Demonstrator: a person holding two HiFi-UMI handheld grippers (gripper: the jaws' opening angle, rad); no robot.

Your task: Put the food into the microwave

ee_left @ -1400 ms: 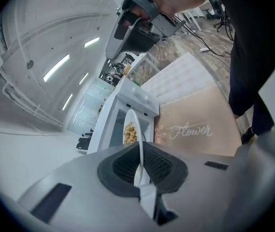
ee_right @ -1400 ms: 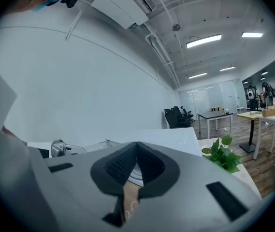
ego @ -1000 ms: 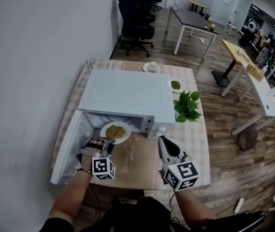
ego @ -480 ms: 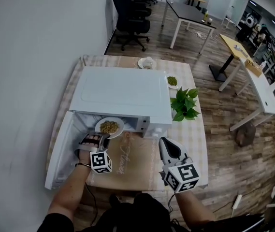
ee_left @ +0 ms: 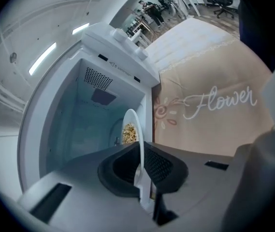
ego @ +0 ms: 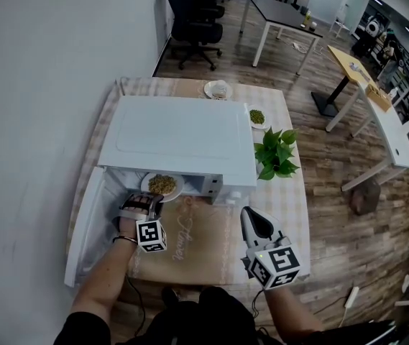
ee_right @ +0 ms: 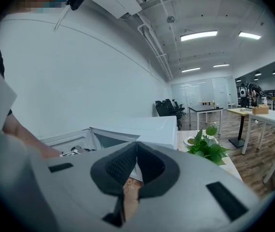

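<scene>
The left gripper is clamped on the rim of a round white plate heaped with yellow-brown food, perhaps noodles. The plate is partway inside the open microwave. The right gripper, jaws pressed together and empty, hangs above the desk.

Three plates, one microwave, one plant, two tongs.

Leafy plant on checked tablecloth, tan mat nearby, black chairs beyond.

Table, microwave, plant, mat, saucer, dish
</scene>
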